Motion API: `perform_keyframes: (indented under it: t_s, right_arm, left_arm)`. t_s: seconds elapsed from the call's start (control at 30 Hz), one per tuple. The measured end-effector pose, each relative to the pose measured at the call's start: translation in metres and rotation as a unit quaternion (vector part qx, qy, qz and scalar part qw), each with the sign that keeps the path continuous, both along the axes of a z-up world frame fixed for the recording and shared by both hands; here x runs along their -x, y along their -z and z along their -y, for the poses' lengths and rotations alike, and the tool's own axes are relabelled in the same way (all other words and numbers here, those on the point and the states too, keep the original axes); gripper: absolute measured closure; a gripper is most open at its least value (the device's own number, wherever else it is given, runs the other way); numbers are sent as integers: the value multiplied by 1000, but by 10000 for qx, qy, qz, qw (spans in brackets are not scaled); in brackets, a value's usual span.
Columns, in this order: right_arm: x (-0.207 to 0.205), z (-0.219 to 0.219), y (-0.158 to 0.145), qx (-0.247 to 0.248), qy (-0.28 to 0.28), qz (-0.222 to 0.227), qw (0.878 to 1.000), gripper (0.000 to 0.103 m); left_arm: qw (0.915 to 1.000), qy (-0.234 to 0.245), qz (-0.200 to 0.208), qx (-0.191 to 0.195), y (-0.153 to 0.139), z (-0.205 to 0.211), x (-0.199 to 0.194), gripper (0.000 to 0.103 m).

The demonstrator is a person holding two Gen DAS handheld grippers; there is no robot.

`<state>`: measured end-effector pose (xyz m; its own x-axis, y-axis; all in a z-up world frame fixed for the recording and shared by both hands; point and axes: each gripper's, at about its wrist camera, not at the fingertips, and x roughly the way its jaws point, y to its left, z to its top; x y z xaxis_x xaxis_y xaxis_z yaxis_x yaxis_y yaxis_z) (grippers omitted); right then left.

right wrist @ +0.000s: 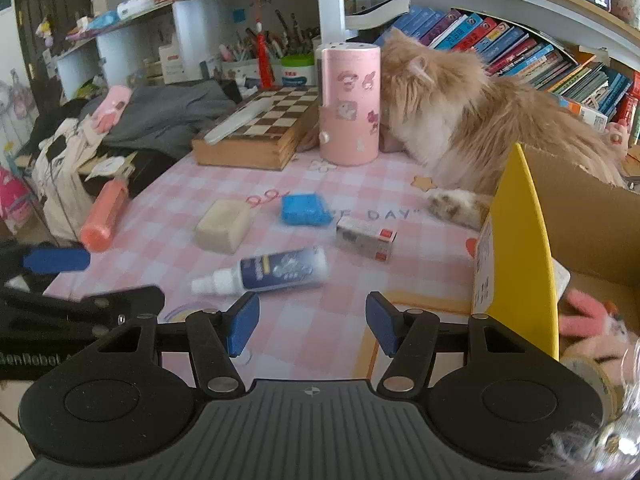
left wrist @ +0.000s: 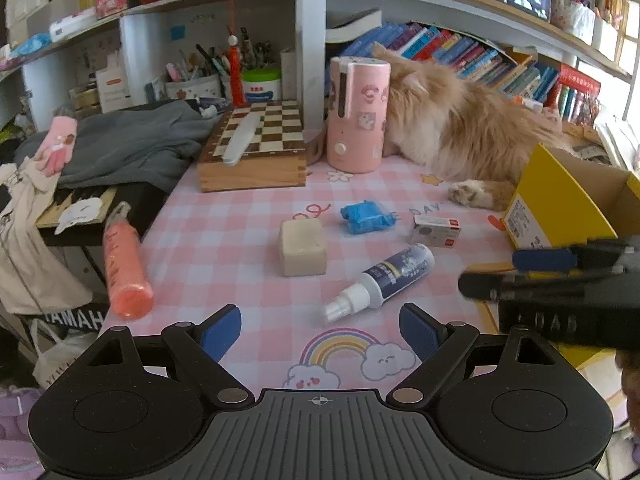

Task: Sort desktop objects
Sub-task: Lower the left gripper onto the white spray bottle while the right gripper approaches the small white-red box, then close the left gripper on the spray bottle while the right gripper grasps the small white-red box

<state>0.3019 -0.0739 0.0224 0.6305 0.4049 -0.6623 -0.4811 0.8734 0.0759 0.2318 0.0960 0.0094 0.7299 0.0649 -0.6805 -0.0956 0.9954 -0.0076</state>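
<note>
On the pink checked desk mat lie a white-and-blue spray bottle point(left wrist: 384, 276) point(right wrist: 272, 270), a beige block point(left wrist: 303, 246) point(right wrist: 224, 226), a crumpled blue packet point(left wrist: 366, 216) point(right wrist: 304, 209), a small white-and-red box point(left wrist: 436, 232) point(right wrist: 366, 238) and an orange bottle point(left wrist: 126, 268) point(right wrist: 104, 216) at the mat's left edge. My left gripper point(left wrist: 320, 328) hovers open just before the spray bottle's nozzle, holding nothing. Beside the yellow cardboard box point(right wrist: 516, 240) my right gripper point(right wrist: 312, 320) is open and empty, near the spray bottle. A pink plush toy point(right wrist: 588, 320) lies inside that box.
A fluffy cat point(left wrist: 460, 128) lies at the back right, one paw point(right wrist: 456, 204) on the mat by the box. A pink cylinder point(left wrist: 356, 116) and a wooden chessboard case point(left wrist: 260, 148) stand behind. Clothes point(left wrist: 132, 144) pile up at left; shelves of books rise behind.
</note>
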Motion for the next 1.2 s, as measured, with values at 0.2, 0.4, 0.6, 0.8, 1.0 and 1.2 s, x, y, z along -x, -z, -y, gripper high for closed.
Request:
perform_keyframes:
  t_s: [0.2,0.4,0.6,0.8,1.0,1.2]
  right_arm:
    - [-31,2,-7,-247,267,-91,9993,46]
    - [-61,-3,-9,-359,482,-163,9981,47]
    - [-85,-2,1,-329,840,-408,9951,47]
    - [-98,-2,11,-250,1069,-589,9922,45]
    - [-109,-7,20,-181,1183,-732,9901,43]
    - [-121,-17,32,-30,1281,-932,9874,35]
  left_arm:
    - [9972,685,-136,-261,11,15,-30,14]
    - [9897,1324,-269,-478,23,32,-72,15]
    - [9828,1685,-550,-518,42,40,-102,22]
    - [9754,2028,-735,-458,52,42,-113,38]
    - [9747,2084,-748,-314,53,38,-112,55]
    - [9785,1887,-820,-107,50,26,-94,72]
